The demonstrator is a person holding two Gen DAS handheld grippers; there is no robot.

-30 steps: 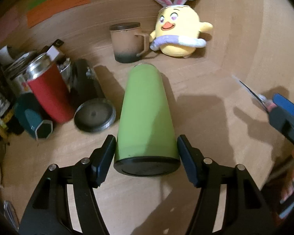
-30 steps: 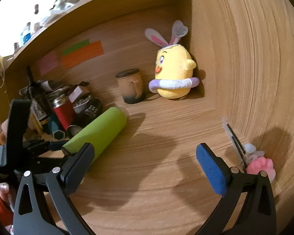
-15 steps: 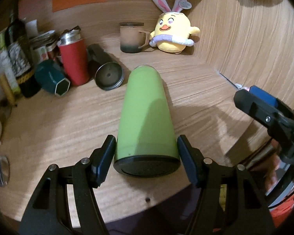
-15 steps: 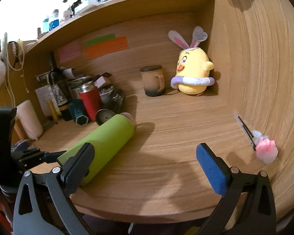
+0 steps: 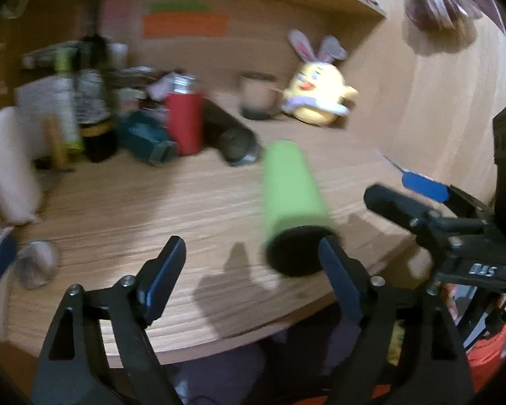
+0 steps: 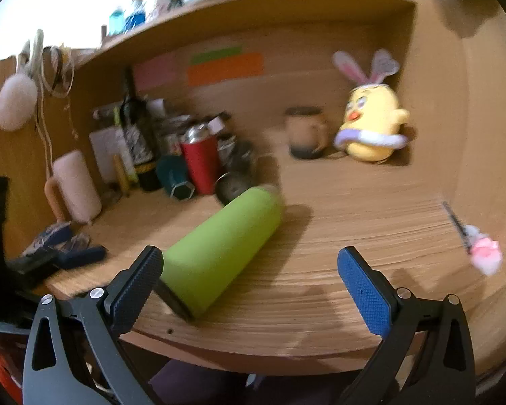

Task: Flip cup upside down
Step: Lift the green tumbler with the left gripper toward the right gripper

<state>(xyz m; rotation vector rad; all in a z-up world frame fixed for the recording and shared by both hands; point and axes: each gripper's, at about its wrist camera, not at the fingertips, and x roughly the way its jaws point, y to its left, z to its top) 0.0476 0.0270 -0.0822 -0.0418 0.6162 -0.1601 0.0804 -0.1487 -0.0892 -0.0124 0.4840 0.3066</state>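
Left wrist view shows the green cup (image 5: 291,189) lying on its side near the table (image 5: 151,209) front edge, both the left gripper (image 5: 249,260) and right gripper (image 6: 249,270) spread, grasping nothing, so neither one steadies it.

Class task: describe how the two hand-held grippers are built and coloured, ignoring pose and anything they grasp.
The left hand-held gripper has black angular arms with triangular cut-outs, silver screws at the joints and dark pads. The right hand-held gripper has the same black frame and silver screws, but blue textured pads. In the left wrist view its body carries white lettering, too blurred to read. No cables or sleeves are visible.
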